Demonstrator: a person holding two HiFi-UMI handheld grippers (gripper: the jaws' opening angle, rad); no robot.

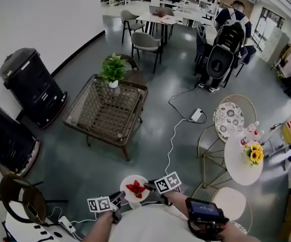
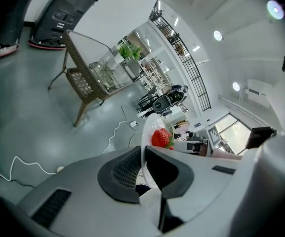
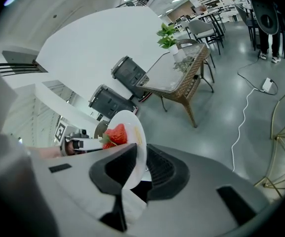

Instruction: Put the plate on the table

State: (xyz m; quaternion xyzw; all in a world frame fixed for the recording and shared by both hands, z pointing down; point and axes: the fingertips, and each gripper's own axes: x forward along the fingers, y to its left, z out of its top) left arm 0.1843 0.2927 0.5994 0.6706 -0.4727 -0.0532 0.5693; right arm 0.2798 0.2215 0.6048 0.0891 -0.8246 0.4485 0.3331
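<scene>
A white plate [image 1: 134,189] with a red strawberry [image 1: 135,188] on it is held in the air near my body, low in the head view. My left gripper [image 1: 118,200] is shut on the plate's left rim and my right gripper [image 1: 151,187] on its right rim. In the left gripper view the plate [image 2: 150,128] stands edge-on between the jaws of the left gripper [image 2: 144,156], strawberry [image 2: 161,138] beyond. The right gripper view shows the plate [image 3: 134,130] clamped by the right gripper [image 3: 142,163], with the strawberry [image 3: 114,135] behind. The wicker table with a glass top [image 1: 105,110] stands ahead, apart from the plate.
A potted plant [image 1: 114,69] sits on the wicker table's far corner. Two black bins [image 1: 32,84] stand at the left wall. A round white table [image 1: 238,168] with yellow flowers [image 1: 256,154] and gold wire chairs [image 1: 231,116] are at the right. A white cable [image 1: 173,135] runs across the floor.
</scene>
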